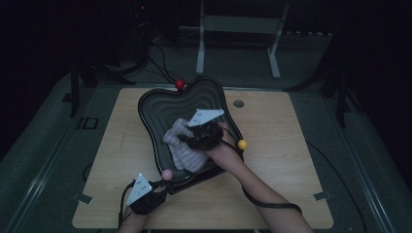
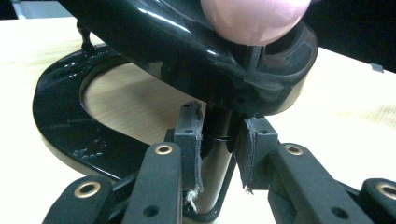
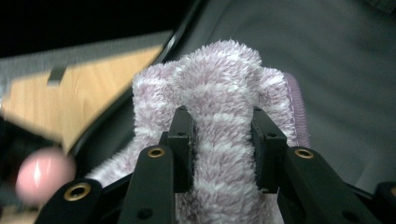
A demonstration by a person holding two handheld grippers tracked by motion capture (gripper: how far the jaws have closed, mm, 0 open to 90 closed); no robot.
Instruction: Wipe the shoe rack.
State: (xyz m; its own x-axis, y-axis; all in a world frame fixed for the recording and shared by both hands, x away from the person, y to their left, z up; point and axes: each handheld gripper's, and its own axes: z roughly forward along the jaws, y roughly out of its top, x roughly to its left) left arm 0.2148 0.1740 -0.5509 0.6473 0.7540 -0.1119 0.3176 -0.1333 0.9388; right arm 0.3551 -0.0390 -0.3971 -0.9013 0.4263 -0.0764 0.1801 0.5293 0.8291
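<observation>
The scene is dim, so fine detail on the black tray [image 1: 155, 104] is hard to read, and the right gripper [image 1: 187, 138] with its grey plate hides part of the fluffy pink-and-white striped cloth [image 1: 187, 153] beneath it. That cloth lies in the tray's hollow, toward 5 o'clock from the tray's centre on the wooden worktop [image 1: 282, 141]. In the right gripper view the right gripper [image 3: 223, 149] is clamped on a bunched fold of the cloth [image 3: 219, 93], which bulges above the pads; the background there is blurred. The right forearm comes in from 5 o'clock, reaching over the tray's rim. The left gripper [image 1: 158, 187] sits at 7 o'clock by the tray's near corner; in its own view the left gripper [image 2: 219, 149] is closed on a black post [image 2: 217, 163] under the tray's rim, below a pink ball [image 2: 254, 18] cut off by the frame's top edge.
</observation>
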